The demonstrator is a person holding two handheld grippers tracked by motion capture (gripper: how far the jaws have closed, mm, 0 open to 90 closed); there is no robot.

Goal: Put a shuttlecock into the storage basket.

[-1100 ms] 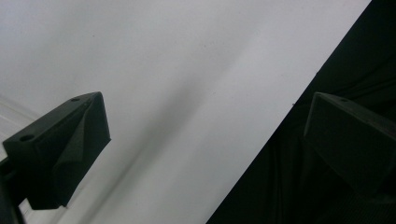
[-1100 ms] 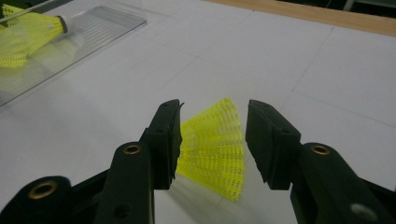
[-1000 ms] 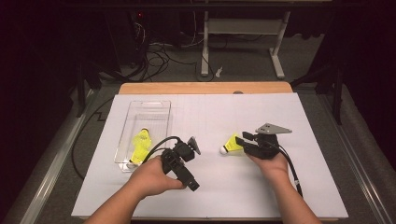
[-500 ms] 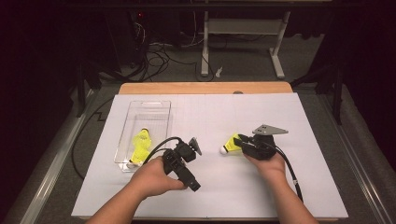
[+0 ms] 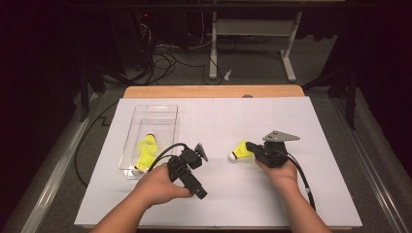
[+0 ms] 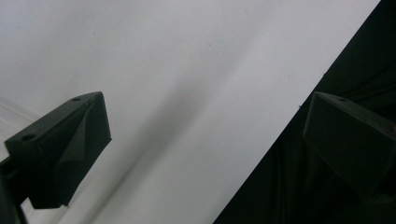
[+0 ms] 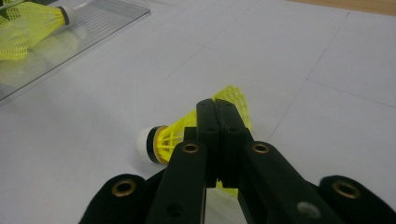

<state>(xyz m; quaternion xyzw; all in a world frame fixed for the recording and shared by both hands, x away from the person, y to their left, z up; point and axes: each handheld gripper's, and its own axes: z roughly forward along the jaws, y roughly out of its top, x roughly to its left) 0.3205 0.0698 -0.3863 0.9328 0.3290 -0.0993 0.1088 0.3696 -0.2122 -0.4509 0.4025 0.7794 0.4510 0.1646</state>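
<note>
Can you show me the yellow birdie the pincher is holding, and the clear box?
shuttlecock (image 7: 175, 133), right gripper view, on its yellow skirt by the white cork.
clear box (image 5: 154, 112), high view, on its far rim.

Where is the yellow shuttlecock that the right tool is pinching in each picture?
High view: the pinched shuttlecock lies just right of middle, at the right tool's tip.
Right gripper view: low centre, white cork pointing left, skirt between the shut jaws.
Left gripper view: white table sheet between open jaws.
Shared landmark: the clear tray with a second shuttlecock.
</note>
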